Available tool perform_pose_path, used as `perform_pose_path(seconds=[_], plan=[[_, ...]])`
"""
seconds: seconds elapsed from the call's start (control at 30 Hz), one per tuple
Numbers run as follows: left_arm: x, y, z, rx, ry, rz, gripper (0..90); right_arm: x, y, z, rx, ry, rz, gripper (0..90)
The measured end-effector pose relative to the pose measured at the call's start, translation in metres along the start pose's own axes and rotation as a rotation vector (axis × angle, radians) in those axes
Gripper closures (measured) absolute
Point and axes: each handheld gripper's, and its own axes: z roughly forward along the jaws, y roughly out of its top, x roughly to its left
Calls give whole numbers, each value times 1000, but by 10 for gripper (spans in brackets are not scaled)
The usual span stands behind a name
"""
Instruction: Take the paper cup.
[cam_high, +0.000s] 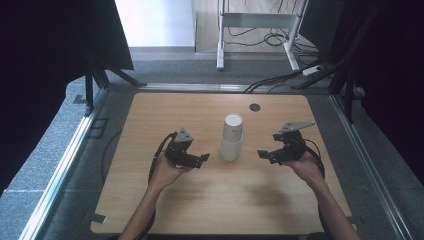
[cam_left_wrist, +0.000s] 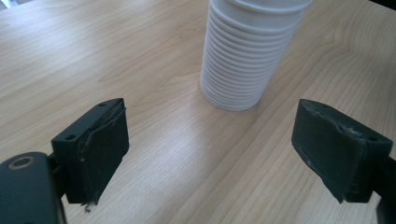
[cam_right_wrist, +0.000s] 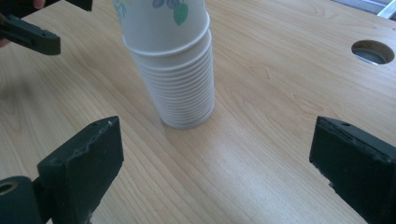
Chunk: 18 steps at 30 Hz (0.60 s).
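Observation:
A tall stack of white paper cups (cam_high: 232, 137) stands upright near the middle of the wooden table (cam_high: 150, 115). In the right gripper view the top cup of the stack (cam_right_wrist: 173, 60) carries a leaf print. My left gripper (cam_high: 204, 159) hovers just left of the stack, jaws open and empty, pointing at it. In the left gripper view the ribbed stack (cam_left_wrist: 245, 56) rises ahead between the two black pads (cam_left_wrist: 100, 149). My right gripper (cam_high: 262, 154) faces the stack from the right, also open with nothing between its jaws.
A round cable hole (cam_high: 255, 107) lies in the tabletop behind the stack, also seen as a hole (cam_right_wrist: 372, 51) at the upper right of the right gripper view. Metal rails run along both table sides. A white desk frame and cables stand beyond.

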Motion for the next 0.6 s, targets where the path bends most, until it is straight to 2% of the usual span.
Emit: perform_pose_path(seconds=[0.6], plan=[[-3,21,32,1,-67,19,111,1,28,11,-14,36,-29,38]])
